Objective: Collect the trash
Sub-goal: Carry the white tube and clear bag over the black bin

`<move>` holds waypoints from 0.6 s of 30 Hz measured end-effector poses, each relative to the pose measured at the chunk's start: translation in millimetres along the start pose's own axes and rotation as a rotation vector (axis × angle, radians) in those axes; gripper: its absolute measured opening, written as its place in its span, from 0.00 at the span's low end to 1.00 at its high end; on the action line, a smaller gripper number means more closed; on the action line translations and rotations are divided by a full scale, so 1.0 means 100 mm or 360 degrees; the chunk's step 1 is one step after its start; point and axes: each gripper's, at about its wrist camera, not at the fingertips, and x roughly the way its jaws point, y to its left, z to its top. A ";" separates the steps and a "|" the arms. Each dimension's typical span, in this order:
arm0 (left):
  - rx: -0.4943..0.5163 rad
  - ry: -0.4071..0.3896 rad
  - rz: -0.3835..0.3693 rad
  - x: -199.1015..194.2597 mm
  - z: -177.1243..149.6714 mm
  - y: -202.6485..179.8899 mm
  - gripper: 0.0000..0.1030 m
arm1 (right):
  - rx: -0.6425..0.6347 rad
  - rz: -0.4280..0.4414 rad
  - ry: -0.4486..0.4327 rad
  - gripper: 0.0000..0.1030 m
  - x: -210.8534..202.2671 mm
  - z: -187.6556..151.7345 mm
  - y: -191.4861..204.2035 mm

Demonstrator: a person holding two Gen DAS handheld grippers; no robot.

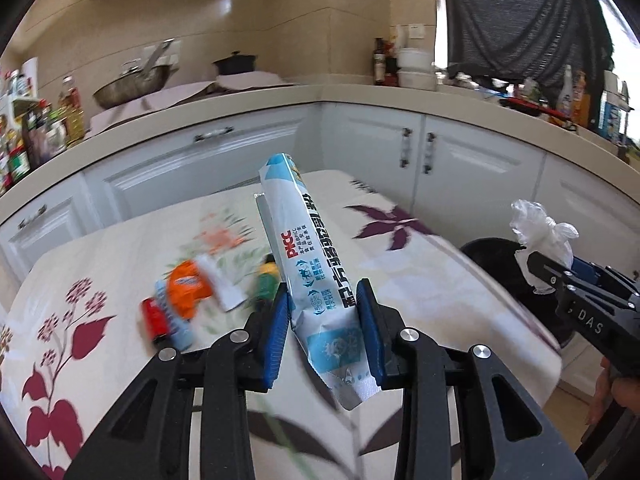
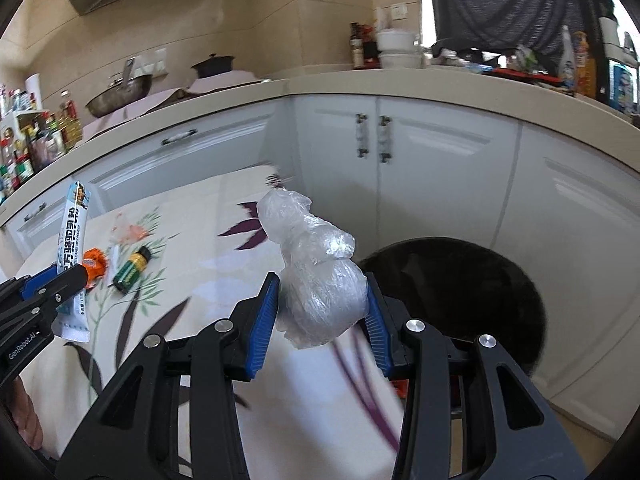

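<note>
The left hand-held gripper [image 1: 323, 300] is clamping its blue pads [image 1: 276, 332] on the lower part of a long blue-and-white milk powder sachet [image 1: 308, 256], which is standing up tilted between them, above the counter [image 1: 100, 264] with its flowered cloth. Ahead and to its left, lying on the cloth, are an orange wrapper [image 1: 188, 288], a red item [image 1: 154, 318] too blurred to name and a green battery [image 2: 132, 268]. The right hand-held gripper [image 2: 322, 300] is squeezing a crumpled clear plastic bag [image 2: 316, 276] between its pads, lifted off the cloth. Just to its right and lower down, a black trash bin [image 2: 460, 288] is standing beside the counter, in front of white cabinet doors [image 2: 420, 152].
</note>
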 end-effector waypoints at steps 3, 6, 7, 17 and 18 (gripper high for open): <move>0.0035 -0.0017 -0.0061 0.04 0.06 -0.19 0.33 | 0.0025 -0.0068 -0.0016 0.39 -0.06 0.01 -0.19; 0.0082 -0.0039 -0.0123 0.07 0.13 -0.41 0.33 | 0.0062 -0.0133 -0.0034 0.39 -0.11 0.01 -0.39; 0.0100 -0.0046 -0.0145 0.09 0.15 -0.49 0.33 | 0.0076 -0.0157 -0.0039 0.39 -0.12 0.01 -0.46; 0.0240 -0.0081 -0.0288 0.24 0.28 -1.16 0.33 | 0.0172 -0.0309 -0.0061 0.39 -0.12 0.01 -0.98; 0.0253 -0.0083 -0.0298 0.26 0.29 -1.21 0.33 | 0.0180 -0.0321 -0.0061 0.39 -0.11 0.00 -1.03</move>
